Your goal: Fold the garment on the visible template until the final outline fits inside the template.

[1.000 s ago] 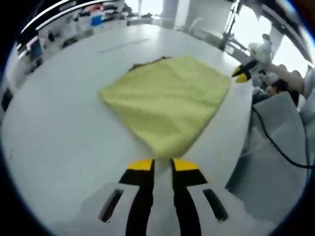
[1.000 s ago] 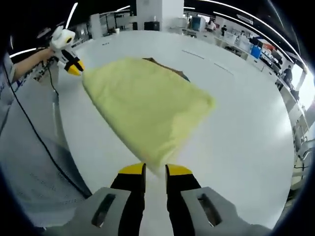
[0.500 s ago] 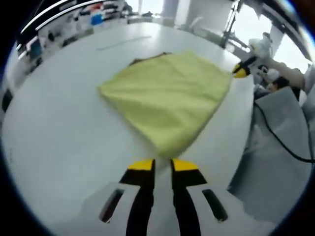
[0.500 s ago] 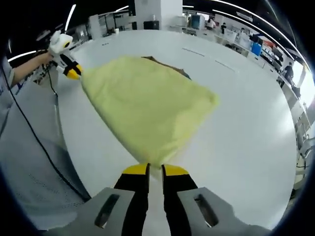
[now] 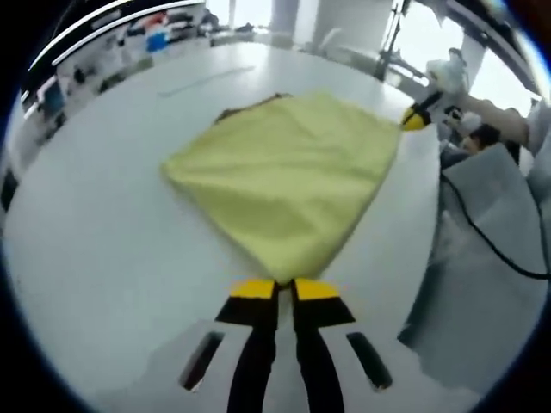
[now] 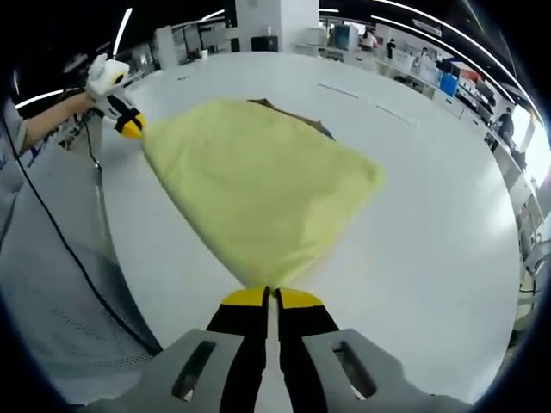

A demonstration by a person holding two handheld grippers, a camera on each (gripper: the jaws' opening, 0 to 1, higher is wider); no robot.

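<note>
A yellow garment (image 5: pixel 288 172) lies spread flat on the white table, a diamond shape in both views. A dark brown template edge (image 5: pixel 250 107) peeks out at its far side, also in the right gripper view (image 6: pixel 297 114). My left gripper (image 5: pixel 280 289) is shut on the garment's near corner. My right gripper (image 6: pixel 270 298) is shut on the corner of the garment (image 6: pixel 258 181) nearest to it. Each gripper appears in the other's view at the opposite corner: the right gripper (image 5: pixel 419 116) and the left gripper (image 6: pixel 126 123).
The round white table (image 6: pixel 430 224) has wide bare surface around the garment. A person's grey clothing (image 5: pixel 482 258) and a black cable (image 6: pixel 60 232) sit at the table's edge. Benches with equipment (image 5: pixel 155 30) stand far behind.
Both grippers' jaws have closed, from slightly apart to shut on the garment's corners. The garment's corner now reaches into each pair of tips.
</note>
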